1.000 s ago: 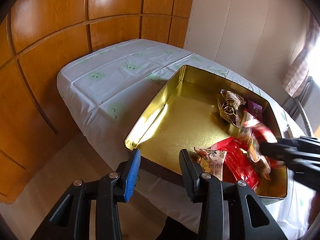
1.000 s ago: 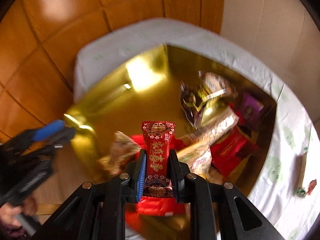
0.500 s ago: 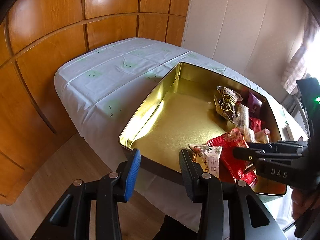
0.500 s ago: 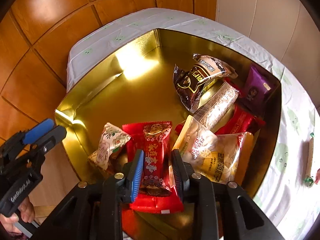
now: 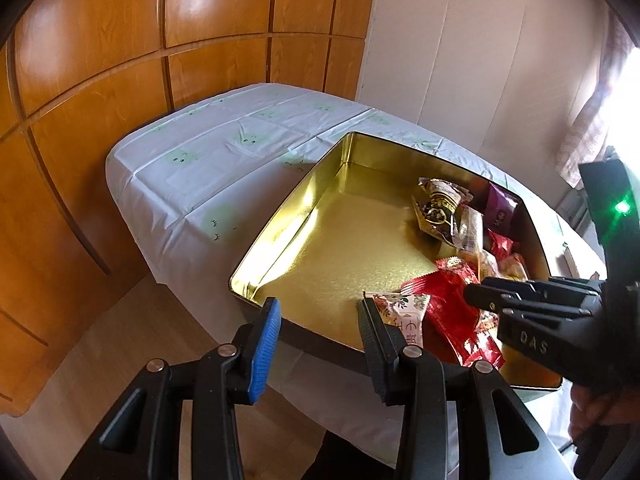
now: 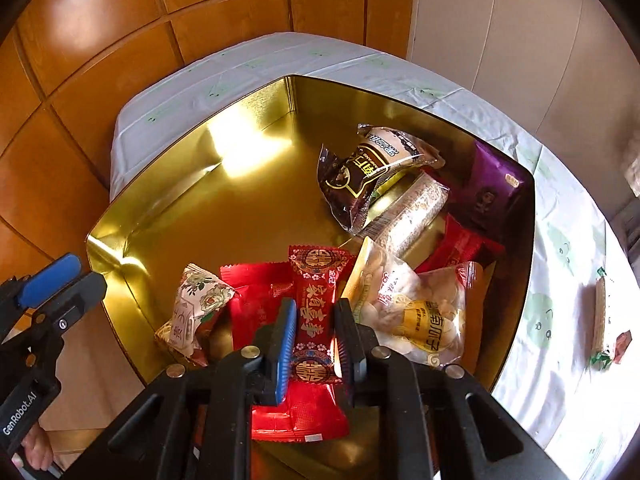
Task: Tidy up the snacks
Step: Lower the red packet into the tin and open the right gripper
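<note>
My right gripper [image 6: 314,340] has its jaws closing on the red candy wrapper with gold Chinese characters [image 6: 314,308], which stands lengthwise between the pads toward 12 o'clock, over the near end of the gold rectangular tin [image 6: 168,196]. My left gripper [image 5: 320,320], stamped "GenRobot.AI", hangs at 9 o'clock, partly open and empty; farther off at 1 o'clock lies a dark brown packet [image 6: 368,168].
</note>
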Motion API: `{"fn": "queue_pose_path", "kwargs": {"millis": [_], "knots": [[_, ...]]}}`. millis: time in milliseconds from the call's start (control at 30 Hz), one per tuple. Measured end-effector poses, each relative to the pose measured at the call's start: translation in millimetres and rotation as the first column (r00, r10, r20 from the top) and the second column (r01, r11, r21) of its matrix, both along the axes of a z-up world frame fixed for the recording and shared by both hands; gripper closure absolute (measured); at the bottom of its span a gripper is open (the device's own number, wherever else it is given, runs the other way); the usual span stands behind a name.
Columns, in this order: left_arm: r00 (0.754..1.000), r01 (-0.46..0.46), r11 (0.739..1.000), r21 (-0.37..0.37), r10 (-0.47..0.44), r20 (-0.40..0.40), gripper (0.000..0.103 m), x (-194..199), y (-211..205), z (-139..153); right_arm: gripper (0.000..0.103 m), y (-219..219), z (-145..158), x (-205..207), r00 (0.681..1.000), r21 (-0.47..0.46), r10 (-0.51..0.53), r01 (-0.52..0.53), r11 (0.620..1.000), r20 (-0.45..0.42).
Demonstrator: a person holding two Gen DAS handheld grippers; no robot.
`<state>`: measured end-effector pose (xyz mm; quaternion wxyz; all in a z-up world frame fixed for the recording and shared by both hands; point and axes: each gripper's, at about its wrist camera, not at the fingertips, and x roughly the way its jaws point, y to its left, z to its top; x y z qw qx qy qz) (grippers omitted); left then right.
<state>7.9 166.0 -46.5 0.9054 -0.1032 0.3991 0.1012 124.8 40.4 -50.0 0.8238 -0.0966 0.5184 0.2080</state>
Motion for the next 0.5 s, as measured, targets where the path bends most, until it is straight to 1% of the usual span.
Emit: {"fn": "queue_pose_path", "kwargs": {"millis": [333,400,500], "knots": [[1.000,0.013,1.000,0.008,-0.013,0.004,0.062,-3,-6,4,0.083,-4,-1,-2,1.000,0.016,-0.009,0.009,1.000,0.001],[1.000,0.014,1.000,0.011,-0.014,0.004,0.062,-4,-7,5,0.083,-6,-1,-2,1.000,0.028,-0.013,0.013,1.000,-0.006],[1.000,0.013,1.000,0.015,-0.013,0.000,0.062,-5,-7,5,0.080,-12,-2,1,0.999,0.067,-0.025,0.028,0.997,-0.039]]}}
